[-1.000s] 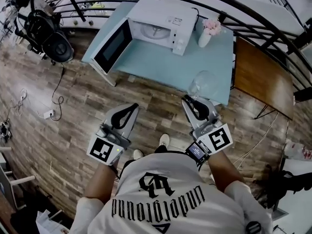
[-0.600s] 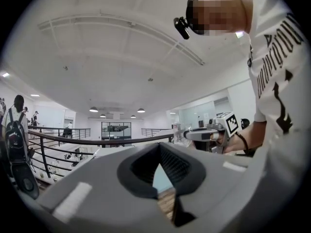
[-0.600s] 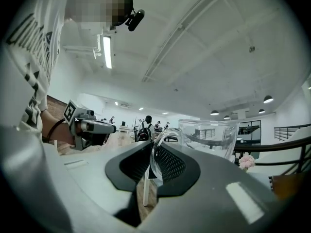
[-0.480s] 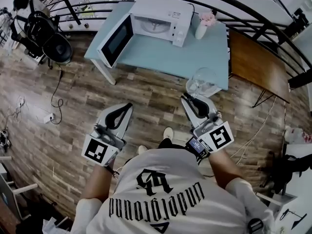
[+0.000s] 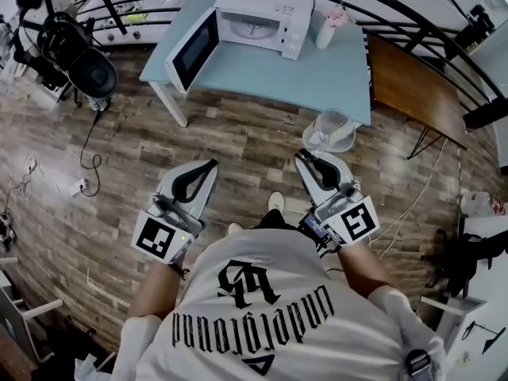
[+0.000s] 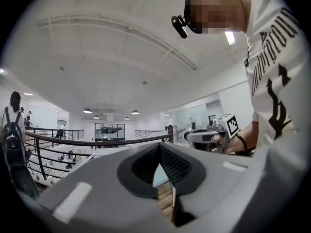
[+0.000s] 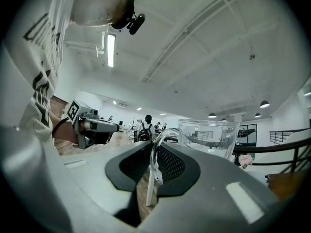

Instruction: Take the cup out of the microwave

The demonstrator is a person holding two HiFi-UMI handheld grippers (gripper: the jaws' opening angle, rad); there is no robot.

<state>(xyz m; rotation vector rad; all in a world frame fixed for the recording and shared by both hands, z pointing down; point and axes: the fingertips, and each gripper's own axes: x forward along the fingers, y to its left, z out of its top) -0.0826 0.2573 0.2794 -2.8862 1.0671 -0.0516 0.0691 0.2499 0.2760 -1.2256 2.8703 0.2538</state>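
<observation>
In the head view the left gripper (image 5: 211, 165) is held level over the wooden floor (image 5: 238, 141), well short of the table (image 5: 302, 74), and from above its black pads look like a closed loop. Only the left gripper view settles it: the jaw tips of the left gripper (image 6: 159, 147) meet with nothing between them, and a small gap behind them shows a sliver of pale blue and wood that is too narrow to read. That view loses the microwave behind the gripper's own grey body. The head view shows the microwave (image 5: 266, 10) at the table's far edge, its door (image 5: 193, 50) swung open over the left edge, and a small vase (image 5: 327, 32) just beside it toward the far right corner. The right gripper (image 5: 304, 157) is held just off the table's near right corner with the clear cup (image 5: 332, 129) at its tips. From above, glass and glare blur the grip. The right gripper view makes it plain: the right gripper (image 7: 154, 147) is clamped on the cup's thin clear handle (image 7: 154, 154), with the cup (image 7: 209, 137) upright beyond the jaws and its base hidden by the gripper body.
</observation>
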